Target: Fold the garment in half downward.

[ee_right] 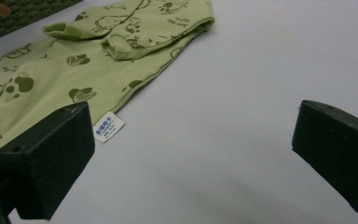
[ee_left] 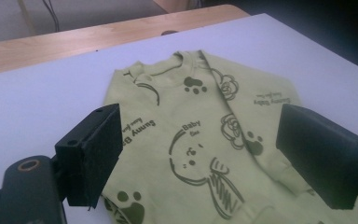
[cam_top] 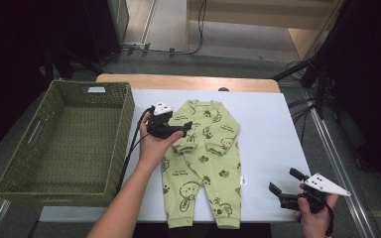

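Tongs both spread, nothing pinched. Wicker basket (cam_top: pixel 64 144) empty beside white worktop (cam_top: pixel 273 129). Baby romper (cam_top: pixel 203 163) flat mid-worktop, sleeves folded in; legs left. My left tongs (cam_top: pixel 184 128) over chest, right tongs (cam_top: pixel 284 181) idle.

Between the wide-apart black jaws of the left gripper (ee_left: pixel 200 163) lies the green printed baby romper (ee_left: pixel 200 116), flat on the white table (ee_left: pixel 37 102), its neckline farthest from the jaws.
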{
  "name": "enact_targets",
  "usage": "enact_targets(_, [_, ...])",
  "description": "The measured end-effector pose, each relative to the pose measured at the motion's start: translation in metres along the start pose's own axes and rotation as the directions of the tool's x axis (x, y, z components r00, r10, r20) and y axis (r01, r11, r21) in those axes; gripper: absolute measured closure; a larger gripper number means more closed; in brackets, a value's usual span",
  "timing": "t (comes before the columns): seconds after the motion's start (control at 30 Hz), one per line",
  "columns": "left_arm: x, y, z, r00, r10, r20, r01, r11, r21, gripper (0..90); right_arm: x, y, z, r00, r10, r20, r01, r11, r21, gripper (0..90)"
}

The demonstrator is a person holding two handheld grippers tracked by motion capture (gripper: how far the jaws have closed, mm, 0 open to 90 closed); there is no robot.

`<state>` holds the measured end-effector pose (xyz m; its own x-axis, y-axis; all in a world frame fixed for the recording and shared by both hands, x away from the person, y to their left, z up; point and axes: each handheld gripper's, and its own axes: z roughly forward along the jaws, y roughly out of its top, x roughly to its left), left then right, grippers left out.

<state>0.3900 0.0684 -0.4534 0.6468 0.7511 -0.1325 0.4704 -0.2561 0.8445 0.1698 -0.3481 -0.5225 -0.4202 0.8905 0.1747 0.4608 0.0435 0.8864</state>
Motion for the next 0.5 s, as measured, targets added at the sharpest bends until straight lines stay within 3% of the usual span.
enact_targets(0.5, [0.032, 0.009, 0.041, 0.9965, -0.075, -0.037, 0.077, 0.9951, 0.062, 19.9, -0.001, 0.0, 0.001, 1.0, 0.006, -0.005, -0.006, 1.0, -0.001, 0.0])
